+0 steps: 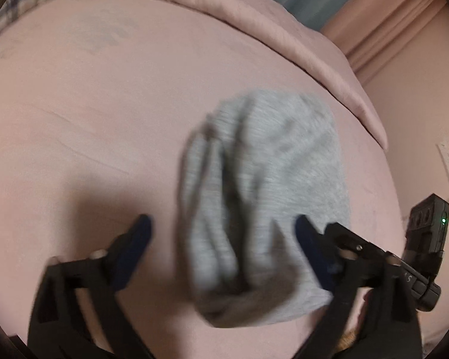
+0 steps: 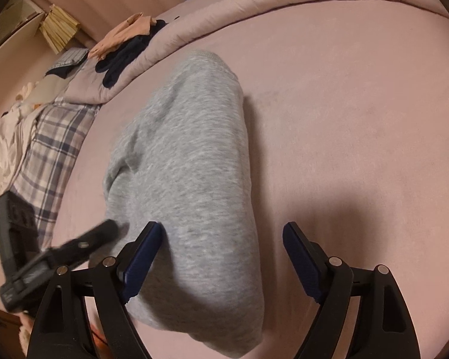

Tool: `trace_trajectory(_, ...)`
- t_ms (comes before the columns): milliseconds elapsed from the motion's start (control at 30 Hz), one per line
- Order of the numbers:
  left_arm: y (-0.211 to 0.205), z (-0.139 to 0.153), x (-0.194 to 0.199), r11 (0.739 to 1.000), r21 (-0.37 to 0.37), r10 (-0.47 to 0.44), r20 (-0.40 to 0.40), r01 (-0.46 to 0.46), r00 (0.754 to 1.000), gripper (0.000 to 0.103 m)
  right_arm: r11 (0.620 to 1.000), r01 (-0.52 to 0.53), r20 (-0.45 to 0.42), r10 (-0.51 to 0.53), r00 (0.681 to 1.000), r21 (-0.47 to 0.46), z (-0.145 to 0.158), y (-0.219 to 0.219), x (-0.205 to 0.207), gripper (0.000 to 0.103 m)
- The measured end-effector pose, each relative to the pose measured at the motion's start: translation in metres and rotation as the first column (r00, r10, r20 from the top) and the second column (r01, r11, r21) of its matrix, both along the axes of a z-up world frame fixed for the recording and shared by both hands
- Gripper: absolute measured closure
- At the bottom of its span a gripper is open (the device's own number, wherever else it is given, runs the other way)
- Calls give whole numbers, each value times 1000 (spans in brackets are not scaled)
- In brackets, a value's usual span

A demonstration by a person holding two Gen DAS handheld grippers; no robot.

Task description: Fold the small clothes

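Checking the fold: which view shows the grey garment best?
The right wrist view: the grey garment lies sharp and nearly whole on the pink sheet, its far hem visible. The left wrist view shows it blurred, with bunched creases.

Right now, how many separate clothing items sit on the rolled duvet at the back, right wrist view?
2: a peach garment farther back and a navy garment just in front, overlapping it. More may be hidden beneath them.

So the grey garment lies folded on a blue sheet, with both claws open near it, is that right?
Not quite: the sheet is pink, not blue, as the right wrist view shows. The grey garment lies folded on it, and the left claw and right claw are both open.
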State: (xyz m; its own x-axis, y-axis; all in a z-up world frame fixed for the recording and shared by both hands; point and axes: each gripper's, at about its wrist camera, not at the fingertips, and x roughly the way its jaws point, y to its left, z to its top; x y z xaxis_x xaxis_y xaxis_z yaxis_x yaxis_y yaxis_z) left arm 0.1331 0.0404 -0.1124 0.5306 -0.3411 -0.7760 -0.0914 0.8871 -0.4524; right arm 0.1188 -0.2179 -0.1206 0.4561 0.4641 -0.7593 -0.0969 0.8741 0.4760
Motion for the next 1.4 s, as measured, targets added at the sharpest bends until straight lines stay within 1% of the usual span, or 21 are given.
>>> trace_trajectory(67, 1, -2, 0, 999, 34, -12, 1, 12, 1000, 1, 1000, 0, -8, 0, 1000, 7, -1, 0, 2, 20)
trace_trajectory(133, 1, -11, 4, 999, 35, -35, -51, 37, 998, 1, 1000, -1, -17, 2, 1000, 21, -3, 1, 3, 20)
trace_trajectory(167, 2, -17, 4, 998, -6, -55, -69, 55, 996, 1, 999, -4, -24, 4, 1000, 32, -5, 2, 4, 20)
trace_trajectory(267, 1, -31, 7, 992, -82, -106, -111, 97, 988, 1, 999, -12, -36, 14, 999, 52, -9, 4, 7, 18)
trace_trajectory(333, -1, -38, 9, 988, -109, -120, -133, 106, 984, 1, 997, -14, -49, 18, 999, 73, -13, 4, 10, 17)
trace_trajectory(433, 0, -43, 9, 983, -146, -134, -123, 115, 983, 1, 988, -24, -81, 37, 996, 153, -24, 2, 16, 17)
trace_trajectory(500, -4, -45, 9, 970, -191, -172, -111, 149, 979, 18, 974, -34, -89, 55, 994, 223, -31, 2, 19, 17)
trace_trajectory(533, -6, -46, 8, 958, -239, -188, -105, 159, 976, 40, 970, -39, -87, 62, 994, 239, -33, 2, 20, 23)
trace_trajectory(567, -9, -47, 12, 945, -285, -199, -106, 162, 974, 49, 967, -43, -83, 65, 994, 250, -32, 4, 20, 30)
trace_trajectory(600, -11, -45, 11, 949, -280, -181, -108, 144, 978, 50, 967, -43, -86, 66, 994, 250, -32, 6, 20, 35)
trace_trajectory(667, -19, -34, 7, 962, -219, -184, -73, 164, 980, 57, 975, -39, -73, 57, 996, 218, -25, 10, 17, 47)
trace_trajectory(700, -25, -23, 2, 969, -166, -191, -49, 180, 980, 58, 975, -43, -52, 56, 997, 216, -18, 11, 13, 56)
trace_trajectory(733, -31, -13, -2, 973, -127, -198, -29, 193, 980, 60, 977, -45, -40, 55, 998, 208, -13, 12, 11, 60)
trace_trajectory(767, -34, -7, -4, 974, -109, -201, -18, 198, 979, 60, 982, -51, -18, 55, 998, 183, -5, 14, 7, 62)
trace_trajectory(867, -43, 19, -15, 976, -73, -202, 46, 205, 978, 60, 993, -55, 54, 50, 997, 103, 17, 18, -2, 63)
trace_trajectory(967, -47, 35, -27, 974, -57, -214, 105, 221, 971, 60, 994, -49, 118, 37, 992, 100, 36, 10, -9, 63)
trace_trajectory(1100, -55, 32, -28, 971, -43, -228, 106, 234, 968, 60, 996, -42, 178, 27, 984, 79, 46, -2, -14, 63)
trace_trajectory(1167, -57, 24, -20, 970, -36, -237, 85, 241, 968, 60, 997, -30, 166, 18, 986, 71, 38, -6, -11, 63)
trace_trajectory(1267, -62, 1, -14, 969, -36, -245, 20, 246, 969, 60, 998, -14, 126, 6, 992, 60, 22, -12, -9, 63)
trace_trajectory(1333, -67, -12, -10, 970, -25, -244, -39, 243, 969, 60, 999, 2, 72, -6, 997, 53, 7, -13, -4, 63)
trace_trajectory(1400, -68, -10, -12, 969, -16, -245, -28, 245, 969, 57, 1000, 10, 32, -11, 999, 22, -6, -12, -2, 60)
